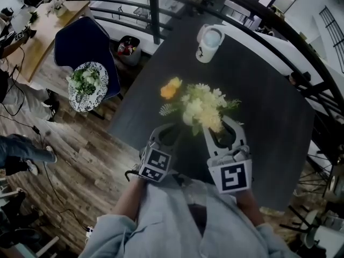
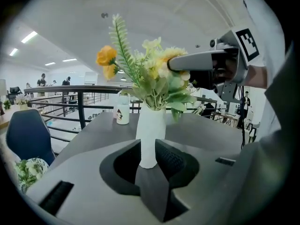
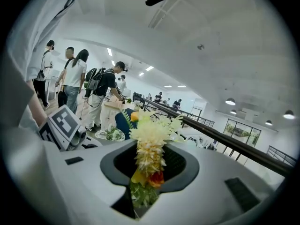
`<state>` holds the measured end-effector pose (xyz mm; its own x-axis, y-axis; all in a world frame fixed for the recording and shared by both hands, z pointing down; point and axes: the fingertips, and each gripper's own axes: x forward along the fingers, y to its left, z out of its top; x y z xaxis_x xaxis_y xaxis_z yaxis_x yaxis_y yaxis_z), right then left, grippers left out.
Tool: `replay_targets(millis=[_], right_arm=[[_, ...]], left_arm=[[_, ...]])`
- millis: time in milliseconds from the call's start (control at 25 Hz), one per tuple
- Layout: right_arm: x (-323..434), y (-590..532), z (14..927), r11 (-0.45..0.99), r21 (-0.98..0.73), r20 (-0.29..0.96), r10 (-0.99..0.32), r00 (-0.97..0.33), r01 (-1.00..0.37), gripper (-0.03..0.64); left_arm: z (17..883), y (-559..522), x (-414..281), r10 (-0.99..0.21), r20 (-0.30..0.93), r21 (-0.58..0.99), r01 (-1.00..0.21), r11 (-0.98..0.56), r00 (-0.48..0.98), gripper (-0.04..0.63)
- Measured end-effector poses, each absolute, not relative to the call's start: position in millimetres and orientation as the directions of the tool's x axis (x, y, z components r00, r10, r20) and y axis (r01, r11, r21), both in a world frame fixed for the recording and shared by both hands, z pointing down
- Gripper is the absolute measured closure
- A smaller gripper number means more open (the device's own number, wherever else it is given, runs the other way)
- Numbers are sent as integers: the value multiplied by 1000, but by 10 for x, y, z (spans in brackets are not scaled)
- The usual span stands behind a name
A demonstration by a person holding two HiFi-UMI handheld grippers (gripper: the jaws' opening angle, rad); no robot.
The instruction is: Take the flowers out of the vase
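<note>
A white vase (image 2: 151,128) stands on the dark table (image 1: 269,106) and holds a bunch of pale yellow and green flowers (image 1: 201,107) with an orange bloom (image 1: 170,88). My left gripper (image 2: 151,157) is low at the vase's base, which sits between the open jaws; I see no pressing. In the head view the left gripper (image 1: 168,134) is under the bouquet's left side and the vase is hidden by the blooms. My right gripper (image 3: 150,165) reaches into the flowers (image 3: 150,144), and its pads close on a flower spike. The right gripper's fingers (image 2: 197,61) cross the blooms (image 2: 150,71).
A white bottle (image 1: 208,41) stands at the table's far side. A black railing (image 1: 155,9) runs behind the table. Left of the table are a blue chair (image 1: 80,42) and a round plate of greenery (image 1: 88,85). Several people (image 3: 75,86) stand in the distance.
</note>
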<state>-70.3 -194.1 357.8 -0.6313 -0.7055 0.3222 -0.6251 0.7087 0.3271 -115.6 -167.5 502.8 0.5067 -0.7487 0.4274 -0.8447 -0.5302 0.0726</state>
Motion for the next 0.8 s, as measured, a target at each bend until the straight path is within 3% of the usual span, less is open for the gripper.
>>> replay_targets(millis=[320,800], right_arm=[[-713,-1955,3590,704,307,334,-710,-620,-641,511],[-700,-1935,3582,713,301,343,-700,-626,-633,514]], left_arm=[[5299,-1797,-927,-704,449,73,-808,-585,551,382],[5419,-1981,-778,-713,459,33,-813,-582,530,313]])
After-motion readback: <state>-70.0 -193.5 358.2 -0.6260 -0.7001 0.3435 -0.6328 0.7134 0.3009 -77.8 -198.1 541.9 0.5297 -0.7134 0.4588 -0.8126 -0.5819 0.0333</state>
